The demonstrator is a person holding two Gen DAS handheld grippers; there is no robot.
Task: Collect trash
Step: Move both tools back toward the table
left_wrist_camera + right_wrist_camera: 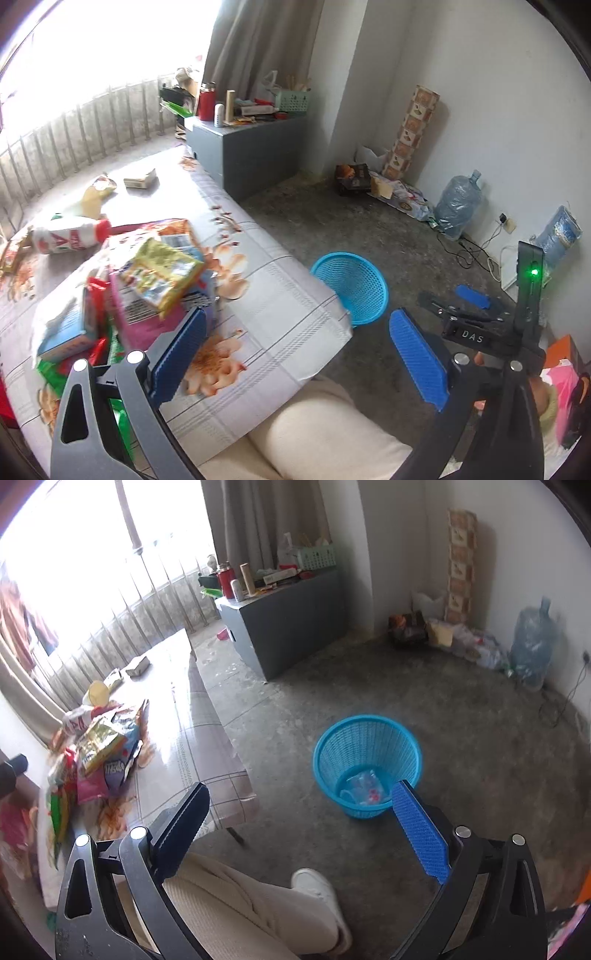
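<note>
A pile of snack wrappers and boxes (147, 284) lies on the low table (280, 295) with a floral cloth; it also shows in the right wrist view (99, 760). A white bottle with a red cap (70, 238) lies behind the pile. A blue mesh basket (365, 760) stands on the floor beside the table and holds a clear plastic piece (364, 788); it also shows in the left wrist view (354, 288). My left gripper (299, 350) is open and empty over the table's corner, next to the pile. My right gripper (303, 827) is open and empty, above the floor near the basket.
A grey cabinet (243, 151) with clutter stands beyond the table. A water jug (460, 203), a tall patterned roll (412, 133) and cables lie along the right wall. The person's leg (240, 904) and white shoe (317, 890) are below the grippers. A small box (140, 179) lies far on the table.
</note>
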